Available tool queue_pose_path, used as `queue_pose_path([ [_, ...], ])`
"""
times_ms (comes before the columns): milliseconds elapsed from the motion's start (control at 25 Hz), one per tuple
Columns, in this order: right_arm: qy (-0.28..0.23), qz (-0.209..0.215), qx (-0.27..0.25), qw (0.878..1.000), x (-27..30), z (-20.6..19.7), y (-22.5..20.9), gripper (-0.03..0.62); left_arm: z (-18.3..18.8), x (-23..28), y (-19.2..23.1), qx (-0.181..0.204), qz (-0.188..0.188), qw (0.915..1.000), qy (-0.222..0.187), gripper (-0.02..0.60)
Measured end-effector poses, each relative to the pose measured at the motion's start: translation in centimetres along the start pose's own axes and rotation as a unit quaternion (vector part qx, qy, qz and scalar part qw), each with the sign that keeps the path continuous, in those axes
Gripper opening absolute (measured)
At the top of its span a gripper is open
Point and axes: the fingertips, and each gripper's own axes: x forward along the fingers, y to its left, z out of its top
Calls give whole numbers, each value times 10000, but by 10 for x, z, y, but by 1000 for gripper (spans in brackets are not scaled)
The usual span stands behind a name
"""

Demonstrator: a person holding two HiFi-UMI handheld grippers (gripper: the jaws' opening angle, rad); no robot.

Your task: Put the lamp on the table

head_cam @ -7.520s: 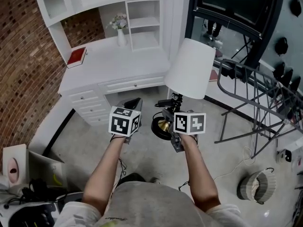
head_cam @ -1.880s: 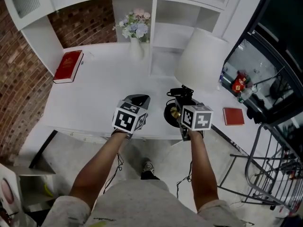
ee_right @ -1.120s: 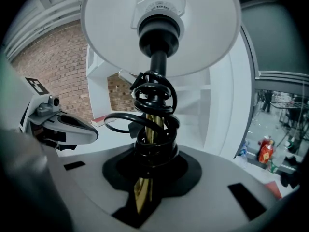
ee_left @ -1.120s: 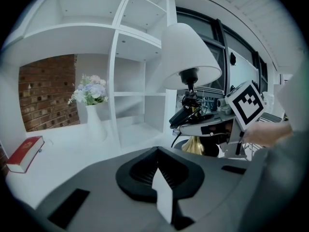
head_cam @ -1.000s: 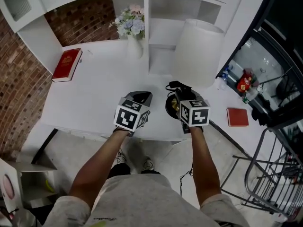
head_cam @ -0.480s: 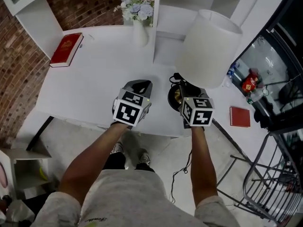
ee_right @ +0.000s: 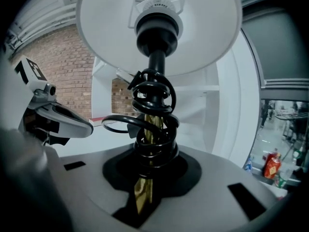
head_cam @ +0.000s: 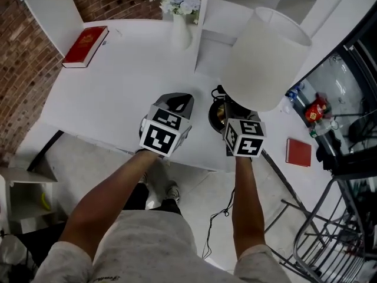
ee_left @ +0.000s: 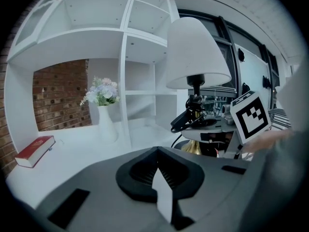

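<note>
The lamp has a white shade (head_cam: 268, 58), a brass stem (ee_right: 145, 187) wound with black cord (ee_right: 154, 124) and a round black base (head_cam: 217, 115). My right gripper (head_cam: 230, 121) is shut on the brass stem just above the base and holds the lamp upright over the front right part of the white table (head_cam: 112, 93). Whether the base touches the tabletop I cannot tell. My left gripper (head_cam: 177, 103) hovers shut and empty just left of the lamp, and its closed jaws fill the bottom of the left gripper view, where the lamp (ee_left: 197, 52) stands to the right.
A white vase of flowers (head_cam: 181, 28) stands at the back of the table by a shelf divider. A red book (head_cam: 86, 45) lies at the far left. Right of the table are another red book (head_cam: 297, 152), bottles (head_cam: 315, 108) and a metal rack (head_cam: 336, 229).
The lamp, held by my right gripper, has come from in front of the desk to above its front right part. Over the last second both grippers edged slightly further over the tabletop.
</note>
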Motion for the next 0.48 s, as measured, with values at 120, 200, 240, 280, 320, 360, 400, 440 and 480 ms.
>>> queue_pose_path([
  [120, -78, 46, -16, 10000, 10, 1, 0, 75, -3, -1, 4, -89, 60, 9999, 8, -3],
  [200, -108, 38, -52, 9999, 16, 1, -2, 75, -3, -3, 8, -128, 96, 9999, 4, -3],
  [240, -112, 29, -76, 9999, 19, 0, -3, 75, -4, -4, 10, -122, 125, 9998, 13, -3],
  [280, -112, 24, -100, 9999, 22, 0, -3, 75, -5, -5, 13, -125, 158, 9998, 29, -3],
  [320, -112, 23, -120, 9999, 25, -1, -3, 75, -6, -6, 15, -151, 188, 9997, 40, -3],
  [360, -118, 27, -131, 9998, 28, -1, -3, 75, -6, -6, 18, -197, 208, 9996, 40, -3],
  [400, -131, 37, -133, 9998, 31, -1, -3, 75, -6, -6, 20, -243, 221, 9995, 36, -3],
  [440, -149, 49, -129, 9998, 34, -1, -2, 75, -6, -6, 22, -270, 230, 9994, 36, -3],
  [480, -168, 60, -124, 9998, 36, -1, -2, 75, -6, -6, 23, -272, 239, 9993, 41, -3],
])
